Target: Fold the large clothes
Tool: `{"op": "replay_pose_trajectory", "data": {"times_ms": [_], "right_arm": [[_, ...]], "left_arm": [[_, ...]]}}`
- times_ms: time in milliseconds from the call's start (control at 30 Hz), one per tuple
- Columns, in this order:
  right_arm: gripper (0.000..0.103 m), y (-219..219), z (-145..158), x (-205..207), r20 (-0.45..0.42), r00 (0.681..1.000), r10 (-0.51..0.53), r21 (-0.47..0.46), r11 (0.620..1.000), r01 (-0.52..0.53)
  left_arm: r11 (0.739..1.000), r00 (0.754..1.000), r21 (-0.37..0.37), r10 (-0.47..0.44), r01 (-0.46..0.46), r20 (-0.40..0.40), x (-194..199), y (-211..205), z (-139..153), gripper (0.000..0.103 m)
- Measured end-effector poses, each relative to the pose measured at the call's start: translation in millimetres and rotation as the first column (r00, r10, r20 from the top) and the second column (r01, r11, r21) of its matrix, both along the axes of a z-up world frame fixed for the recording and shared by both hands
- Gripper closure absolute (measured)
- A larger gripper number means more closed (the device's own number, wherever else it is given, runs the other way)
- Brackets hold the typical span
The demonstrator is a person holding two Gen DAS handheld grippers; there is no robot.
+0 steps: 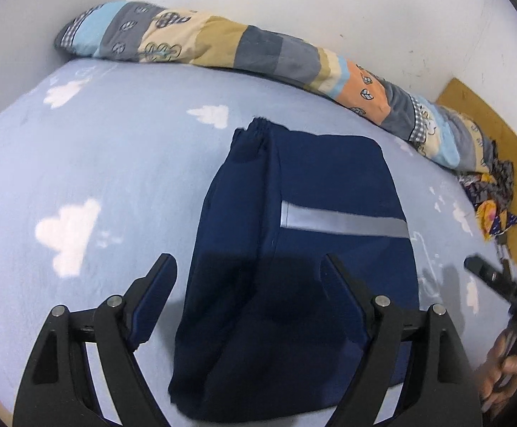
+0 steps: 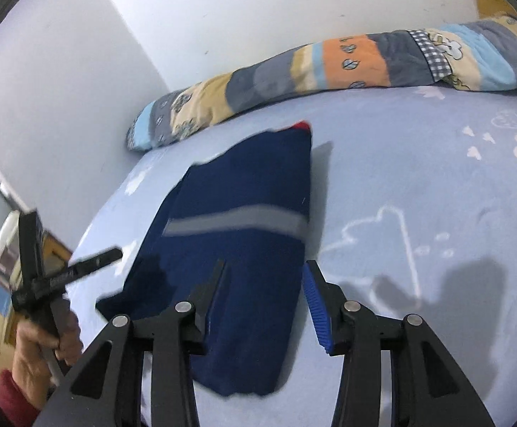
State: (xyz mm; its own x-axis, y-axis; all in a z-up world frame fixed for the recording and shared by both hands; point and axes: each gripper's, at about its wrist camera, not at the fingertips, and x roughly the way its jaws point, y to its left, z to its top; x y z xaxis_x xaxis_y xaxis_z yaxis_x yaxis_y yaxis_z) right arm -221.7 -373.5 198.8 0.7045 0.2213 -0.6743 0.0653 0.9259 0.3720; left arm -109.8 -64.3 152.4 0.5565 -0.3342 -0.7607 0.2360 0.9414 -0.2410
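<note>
Quilt point(image 1: 223, 42) behind folded garment point(image 1: 294, 267); clothes pile point(image 1: 489, 195) aside.

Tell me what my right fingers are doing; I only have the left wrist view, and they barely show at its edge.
Observer: The right gripper is open and grips nothing; it straddles the near right edge of the navy garment.
Operator: Which side is each finger on?
Observer: The blue-padded finger is over the bed sheet, the other over the fabric.
Operator: Anything at the far end that I can't see?
Observer: A small red patch shows at the garment's far right corner.
</note>
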Motion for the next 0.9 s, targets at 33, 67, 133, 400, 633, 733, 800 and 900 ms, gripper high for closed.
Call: {"op": "replay_pose_trajectory", "data": {"times_ms": [33, 67, 133, 400, 633, 733, 800, 900], "right_arm": [[0.058, -3.3, 0.4, 6.6, 0.005, 1.000, -0.013, 0.010, 1.000, 0.013], [0.058, -4.1, -0.2, 16.1, 0.009, 1.000, -0.023, 0.014, 1.000, 0.023], [0.058, -2.1, -1.8, 32.2, 0.009, 0.999, -0.035, -0.001, 0.999, 0.035], [0.059, 31.3, -30.7, 114.8, -0.029, 0.998, 0.054, -0.067, 0.996, -0.056], [0.057, 75.8, -89.8, 175.3, -0.270, 0.953, 0.135, -0.204, 0.959, -0.194], [0.061, 68.1, -70.1, 178.2, -0.294, 0.940, 0.171, -0.141, 0.965, -0.220], [0.068, 53.8, -43.0, 171.7, -0.227, 0.957, 0.177, -0.079, 0.977, -0.200], [0.066, 35.0, -17.2, 177.5, -0.151, 0.980, 0.127, -0.149, 0.978, -0.149]], "left_arm": [[1.000, 1.000, 0.007, -0.003, 0.003, -0.001, 3.0, -3.6, -1.0, 0.019], [1.000, 1.000, 0.009, -0.010, 0.011, -0.010, 7.9, -10.3, -2.7, 0.019], [1.000, 1.000, 0.015, -0.015, 0.015, -0.024, 16.6, -18.6, -6.1, 0.019], [0.990, 0.992, 0.140, 0.027, -0.010, -0.120, 36.1, -49.8, -32.2, 0.019], [0.982, 0.987, 0.184, 0.060, -0.033, -0.148, 41.9, -47.3, -40.8, 0.019], [0.986, 0.987, 0.165, 0.057, -0.031, -0.153, 41.6, -44.7, -38.7, 0.019], [0.990, 0.987, 0.137, 0.057, -0.037, -0.147, 41.0, -41.8, -34.8, 0.019], [0.997, 0.989, 0.074, 0.041, -0.031, -0.142, 39.9, -39.7, -29.4, 0.019]]}}
